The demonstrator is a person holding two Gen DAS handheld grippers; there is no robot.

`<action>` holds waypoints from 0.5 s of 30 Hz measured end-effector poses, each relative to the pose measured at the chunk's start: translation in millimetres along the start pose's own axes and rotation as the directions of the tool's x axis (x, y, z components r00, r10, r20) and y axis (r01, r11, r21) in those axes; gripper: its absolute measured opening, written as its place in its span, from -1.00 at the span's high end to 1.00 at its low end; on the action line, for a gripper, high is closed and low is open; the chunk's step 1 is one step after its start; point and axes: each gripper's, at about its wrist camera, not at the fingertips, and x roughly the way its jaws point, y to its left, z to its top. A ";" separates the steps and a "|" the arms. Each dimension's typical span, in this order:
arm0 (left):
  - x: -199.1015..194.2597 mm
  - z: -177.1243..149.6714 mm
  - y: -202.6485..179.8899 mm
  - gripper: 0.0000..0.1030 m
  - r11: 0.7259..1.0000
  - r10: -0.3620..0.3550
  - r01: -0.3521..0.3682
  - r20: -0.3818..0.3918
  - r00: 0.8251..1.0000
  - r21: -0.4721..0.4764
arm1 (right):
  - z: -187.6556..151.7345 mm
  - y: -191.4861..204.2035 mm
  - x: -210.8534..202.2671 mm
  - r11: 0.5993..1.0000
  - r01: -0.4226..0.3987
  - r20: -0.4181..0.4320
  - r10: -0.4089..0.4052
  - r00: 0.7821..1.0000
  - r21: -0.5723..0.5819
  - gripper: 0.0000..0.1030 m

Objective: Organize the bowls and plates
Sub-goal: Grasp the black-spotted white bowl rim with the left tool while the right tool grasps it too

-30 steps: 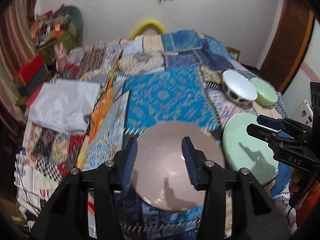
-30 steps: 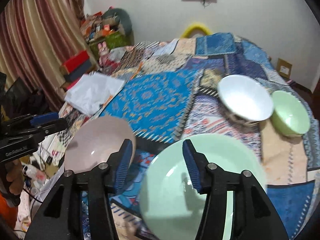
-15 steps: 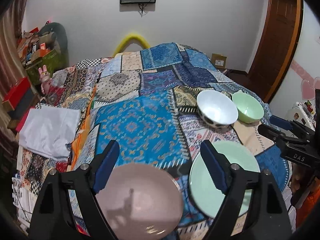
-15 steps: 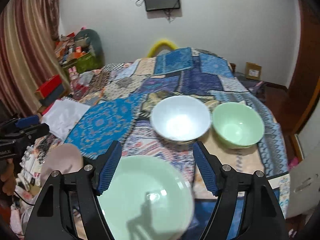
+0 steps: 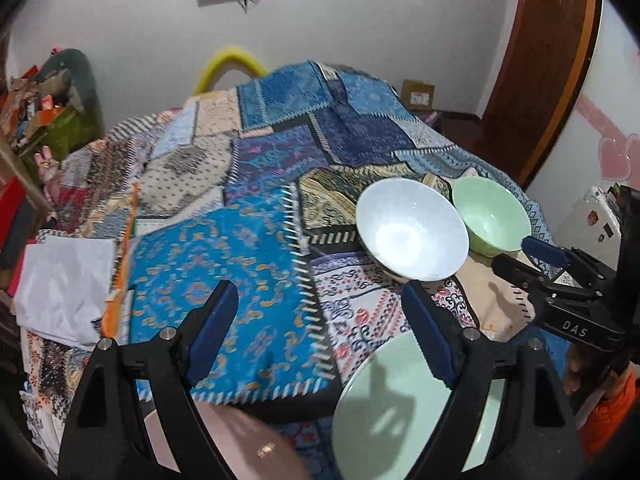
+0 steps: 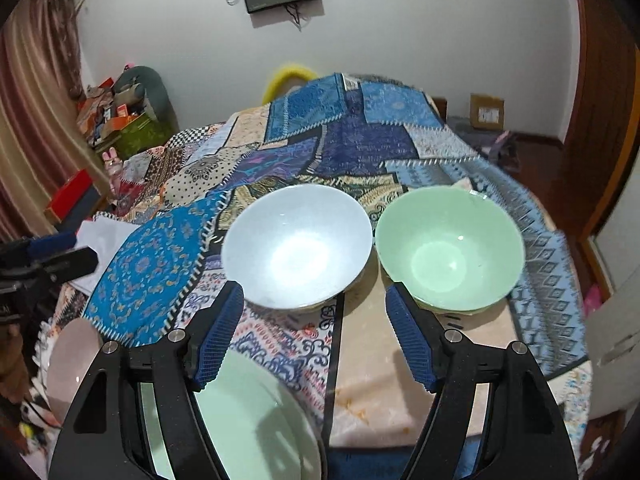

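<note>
A white bowl [image 6: 297,246] and a green bowl [image 6: 450,248] stand side by side on the patchwork-covered table; both also show in the left wrist view, white [image 5: 412,229], green [image 5: 492,216]. A green plate [image 6: 256,416] lies at the near edge, also in the left wrist view [image 5: 396,408]. A pink plate [image 5: 224,444] lies left of it, also in the right wrist view [image 6: 72,364]. My left gripper [image 5: 320,332] is open and empty above the blue cloth. My right gripper [image 6: 314,332] is open and empty, just short of the two bowls.
The patchwork cloth [image 5: 280,152] covers the whole table. A white folded cloth [image 5: 64,284] lies at the left edge. Clutter and boxes [image 6: 120,116] stand at the far left by a curtain. A brown door [image 5: 548,60] is at the right.
Both grippers have opened wide and tilted up. The views have moved forward from the plates toward the two bowls, which are now closer in the right wrist view.
</note>
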 end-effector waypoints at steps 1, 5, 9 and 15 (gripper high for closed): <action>8.6 2.4 -2.7 -0.63 1.000 -0.004 0.004 -0.013 1.000 0.004 | 0.4 -3.7 6.6 1.000 -0.006 -0.010 0.006 1.000 0.016 -0.37; 38.0 8.8 -10.8 -0.63 1.000 -0.017 0.018 -0.046 0.999 0.018 | 0.8 -14.5 27.6 0.998 -0.023 -0.053 0.026 0.998 0.052 -0.35; 66.2 14.5 -15.5 -0.63 0.999 -0.025 0.027 -0.076 0.997 0.030 | 1.1 -21.8 46.4 0.996 -0.039 -0.090 0.046 0.995 0.082 -0.11; 96.7 22.0 -18.0 -0.63 0.998 -0.026 0.031 -0.100 0.995 0.048 | -0.2 -26.6 66.8 0.991 -0.067 -0.132 0.083 0.988 0.116 0.07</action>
